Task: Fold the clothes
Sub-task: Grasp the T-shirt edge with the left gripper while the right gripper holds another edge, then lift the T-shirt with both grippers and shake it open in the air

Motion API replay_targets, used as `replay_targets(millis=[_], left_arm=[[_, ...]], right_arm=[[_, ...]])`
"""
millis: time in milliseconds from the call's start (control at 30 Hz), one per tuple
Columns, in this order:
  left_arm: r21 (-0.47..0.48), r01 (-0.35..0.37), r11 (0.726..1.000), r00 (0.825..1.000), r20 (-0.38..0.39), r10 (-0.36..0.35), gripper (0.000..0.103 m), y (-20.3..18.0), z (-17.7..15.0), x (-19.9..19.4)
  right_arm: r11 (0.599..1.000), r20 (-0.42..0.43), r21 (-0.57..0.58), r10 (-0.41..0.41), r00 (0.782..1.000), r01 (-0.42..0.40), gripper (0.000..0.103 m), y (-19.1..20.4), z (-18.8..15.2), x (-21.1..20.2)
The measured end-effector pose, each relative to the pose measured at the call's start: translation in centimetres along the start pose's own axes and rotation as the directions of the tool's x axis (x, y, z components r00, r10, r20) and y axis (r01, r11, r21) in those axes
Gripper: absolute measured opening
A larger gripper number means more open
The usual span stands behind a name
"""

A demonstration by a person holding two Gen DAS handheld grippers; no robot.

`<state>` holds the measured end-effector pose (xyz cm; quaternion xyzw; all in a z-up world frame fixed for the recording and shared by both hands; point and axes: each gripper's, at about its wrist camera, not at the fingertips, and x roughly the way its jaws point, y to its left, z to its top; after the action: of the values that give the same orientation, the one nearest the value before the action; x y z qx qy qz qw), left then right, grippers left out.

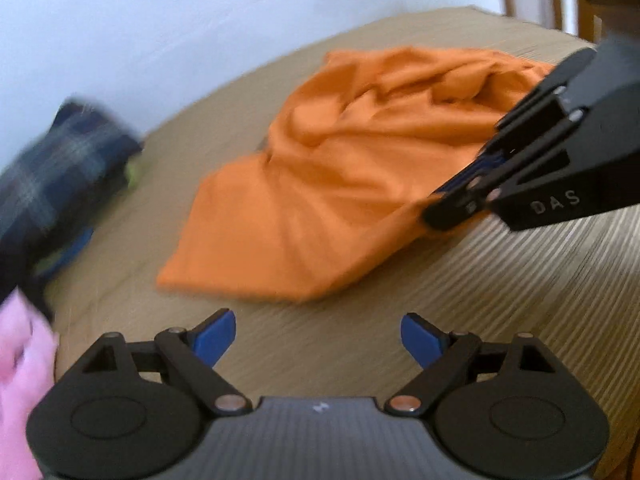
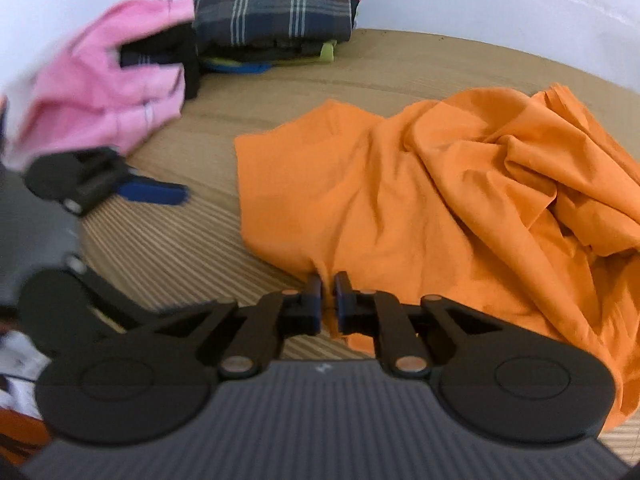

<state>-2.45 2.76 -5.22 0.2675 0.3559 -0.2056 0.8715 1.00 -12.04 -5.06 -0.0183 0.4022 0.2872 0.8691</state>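
An orange garment (image 1: 320, 184) (image 2: 420, 200) lies crumpled on the wooden table (image 1: 500, 300) (image 2: 168, 240). My right gripper (image 2: 328, 300) (image 1: 436, 216) is shut on the garment's near edge, and the cloth puckers between its blue pads. In the left wrist view it reaches in from the right and pinches the hem. My left gripper (image 1: 318, 336) (image 2: 176, 196) stands open just above the bare table, a short way in front of the garment's lower corner, with nothing between its fingers.
A folded dark plaid garment (image 2: 272, 8) (image 1: 52, 168) tops a stack of folded clothes at the table's far left, against a white wall. A pink garment (image 2: 100, 92) (image 1: 20, 368) lies beside the stack. A wooden chair frame (image 1: 568, 4) stands beyond the table.
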Motion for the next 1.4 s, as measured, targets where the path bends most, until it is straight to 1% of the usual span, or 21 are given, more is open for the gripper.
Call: replay_targets(millis=[167,233,300,400,467,500,533,567,600,667,733,800,867,900,1000,1033,1100,1200,1300,1333,1400], left_arm=[[0.143,-0.002,0.99,0.995,0.095,-0.012,0.089,-1.9,2.1,1.5],[0.162,0.011,0.987,0.995,0.096,-0.027,0.067,-2.0,2.7,2.8],[0.154,0.037,0.987,0.995,0.089,-0.051,0.005,-1.8,3.3,3.9],[0.054,0.108,0.993,0.99,0.081,-0.112,0.005,-0.3,3.8,4.0],[-0.028,0.114,0.993,0.99,0.093,-0.111,0.005,1.0,4.0,3.4],[-0.066,0.11,0.992,0.99,0.095,-0.103,0.005,1.6,3.9,3.1],[-0.102,0.106,0.989,0.991,0.095,-0.097,0.005,2.2,3.9,2.8],[-0.127,0.104,0.986,0.991,0.093,-0.092,0.005,2.7,3.8,2.5],[-0.148,0.101,0.984,0.992,0.092,-0.088,0.005,3.0,3.7,2.2],[-0.172,0.092,0.981,0.993,0.088,-0.078,0.005,3.2,3.6,2.0],[-0.19,0.093,0.977,0.993,0.083,-0.079,0.005,3.2,3.6,2.0],[-0.202,0.098,0.974,0.993,0.08,-0.083,0.005,3.1,3.8,2.1],[-0.216,0.095,0.972,0.994,0.082,-0.078,0.005,3.0,4.0,2.3],[-0.228,0.095,0.969,0.993,0.086,-0.077,0.005,3.1,4.1,2.2],[-0.292,0.086,0.953,0.994,0.094,-0.061,0.005,3.8,4.5,1.8],[-0.311,0.08,0.947,0.994,0.101,-0.05,0.005,4.2,4.8,1.5],[-0.334,0.044,0.942,0.991,0.133,0.001,0.005,5.3,5.7,0.4],[-0.375,-0.004,0.927,0.976,0.198,0.085,0.005,7.8,7.7,-2.2],[-0.45,-0.023,0.893,0.945,0.281,0.166,0.005,10.9,10.0,-6.1],[-0.477,-0.025,0.878,0.931,0.308,0.194,0.005,11.9,10.7,-7.7],[-0.512,-0.018,0.859,0.894,0.376,0.243,0.005,13.7,12.3,-11.3]], right_arm=[[0.998,0.057,0.057,0.038,0.998,-0.042,0.01,0.4,1.0,-1.9],[0.998,0.069,0.047,0.043,0.997,-0.046,0.01,0.6,1.1,-2.5],[0.998,0.077,0.059,0.032,0.996,-0.037,0.01,0.6,1.0,-3.0],[0.991,0.074,0.13,-0.021,0.997,0.012,0.015,-0.3,0.5,-4.2],[0.971,0.106,0.221,-0.118,0.987,0.092,0.027,-1.8,-0.7,-6.1],[0.951,0.125,0.275,-0.184,0.975,0.144,0.036,-2.9,-1.5,-7.1],[0.916,0.136,0.345,-0.266,0.954,0.206,0.045,-4.3,-2.6,-8.0],[0.872,0.14,0.414,-0.346,0.928,0.263,0.048,-5.6,-3.6,-8.9],[0.814,0.112,0.482,-0.425,0.898,0.325,0.054,-7.2,-4.6,-9.5],[0.712,0.031,0.566,-0.522,0.852,0.416,0.055,-9.9,-6.2,-9.7],[0.662,-0.007,0.601,-0.557,0.831,0.448,0.055,-11.7,-7.2,-9.5],[0.645,-0.011,0.614,-0.568,0.823,0.454,0.055,-12.6,-7.5,-8.7],[0.642,-0.014,0.627,-0.557,0.83,0.441,0.055,-13.3,-7.3,-7.6],[0.656,-0.001,0.63,-0.534,0.845,0.416,0.054,-13.8,-7.4,-7.0],[0.683,0.012,0.651,-0.447,0.895,0.332,0.007,-14.1,-7.0,-5.7],[0.684,0.032,0.66,-0.441,0.897,0.312,0.007,-13.9,-6.6,-6.0],[0.723,0.133,0.64,-0.437,0.889,0.26,0.007,-13.0,-5.5,-7.9],[0.777,0.268,0.594,-0.437,0.858,0.21,0.007,-11.4,-2.6,-11.9],[0.812,0.418,0.57,-0.423,0.804,0.131,0.007,-10.3,0.4,-16.4],[0.823,0.469,0.558,-0.42,0.777,0.109,0.007,-9.7,1.2,-17.9],[0.857,0.581,0.512,-0.402,0.708,0.067,0.007,-8.2,3.0,-21.3]])
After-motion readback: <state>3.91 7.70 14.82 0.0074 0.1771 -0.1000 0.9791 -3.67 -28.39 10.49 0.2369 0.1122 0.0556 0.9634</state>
